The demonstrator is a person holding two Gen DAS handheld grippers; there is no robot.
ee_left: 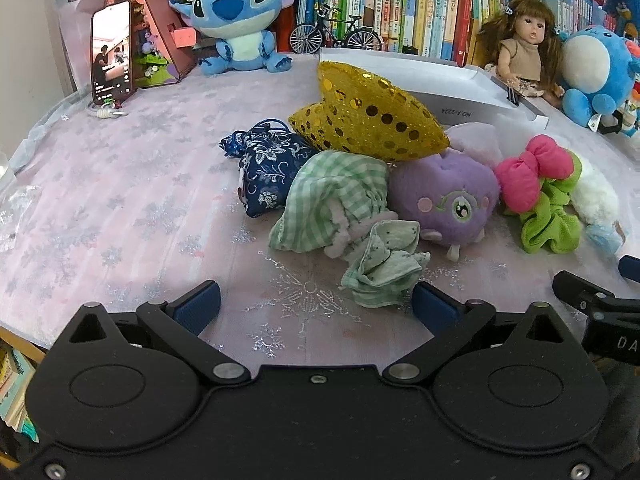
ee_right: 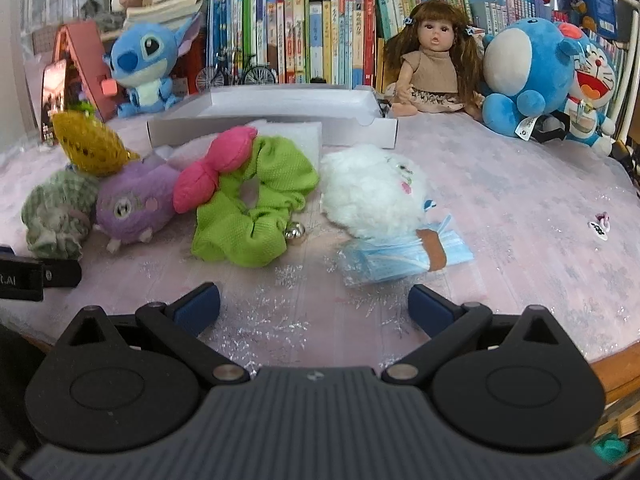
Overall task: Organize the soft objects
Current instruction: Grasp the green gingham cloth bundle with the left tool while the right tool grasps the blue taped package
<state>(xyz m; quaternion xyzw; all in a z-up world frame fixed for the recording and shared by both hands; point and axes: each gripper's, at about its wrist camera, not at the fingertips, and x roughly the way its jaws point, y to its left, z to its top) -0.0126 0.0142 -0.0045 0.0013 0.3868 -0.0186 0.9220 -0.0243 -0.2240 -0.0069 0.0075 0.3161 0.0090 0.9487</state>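
Observation:
A row of soft things lies on the pink tablecloth [ee_left: 120, 208]: a navy floral pouch [ee_left: 266, 168], a gold sequin cushion [ee_left: 372, 116], a green checked cloth bundle [ee_left: 332, 204], a small pale green cloth [ee_left: 384, 264], a purple plush [ee_left: 448, 200], a green scrunchie with a pink bow [ee_right: 256, 196], a white fluffy plush [ee_right: 372, 192] and a blue face mask [ee_right: 404, 256]. My left gripper [ee_left: 316, 306] is open and empty just in front of the pale green cloth. My right gripper [ee_right: 314, 306] is open and empty, short of the scrunchie and mask.
An open white box [ee_right: 280, 112] stands behind the pile. A Stitch plush [ee_left: 240, 20], a doll [ee_right: 434, 56], a blue plush [ee_right: 528, 76], a phone [ee_left: 111, 52] and a model bicycle [ee_left: 336, 34] line the back before bookshelves. The table edge [ee_right: 612, 368] is at right.

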